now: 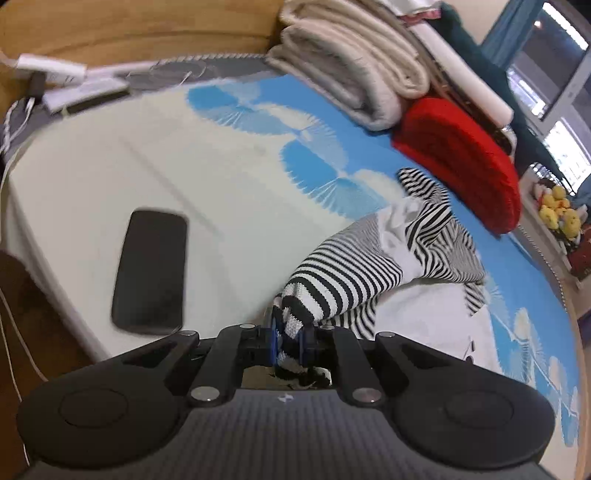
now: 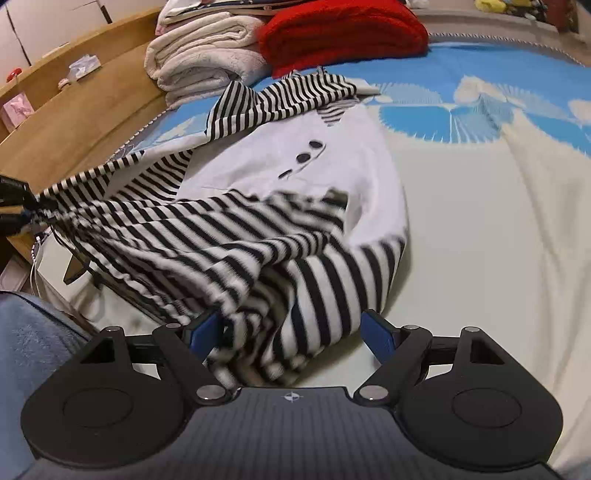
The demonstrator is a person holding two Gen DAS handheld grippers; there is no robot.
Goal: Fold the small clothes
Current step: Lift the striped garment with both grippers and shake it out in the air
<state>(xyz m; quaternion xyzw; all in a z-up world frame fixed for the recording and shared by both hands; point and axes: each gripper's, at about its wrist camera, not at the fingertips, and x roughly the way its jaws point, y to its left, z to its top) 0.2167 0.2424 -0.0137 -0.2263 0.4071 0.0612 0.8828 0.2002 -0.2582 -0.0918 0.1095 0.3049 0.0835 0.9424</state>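
Observation:
A small white top (image 2: 314,162) with black-and-white striped sleeves and three dark buttons (image 2: 304,157) lies crumpled on the bed. In the left wrist view my left gripper (image 1: 288,332) is shut on a striped sleeve end (image 1: 295,317), which stretches taut from the garment (image 1: 369,266). The right wrist view shows that same left gripper (image 2: 14,210) at the far left edge, pulling the sleeve out. My right gripper (image 2: 291,328) stands open low over the bed. A bunched striped fold (image 2: 306,306) lies between its blue pads (image 2: 376,332), and the right pad is clear of the cloth.
A black phone (image 1: 151,269) lies on the white and blue bedspread (image 1: 229,155). A folded cream blanket (image 2: 207,51) and a red knit (image 2: 343,33) are stacked at the head. A wooden headboard (image 2: 74,122) runs along the side. Cables and chargers (image 1: 74,81) sit at one corner.

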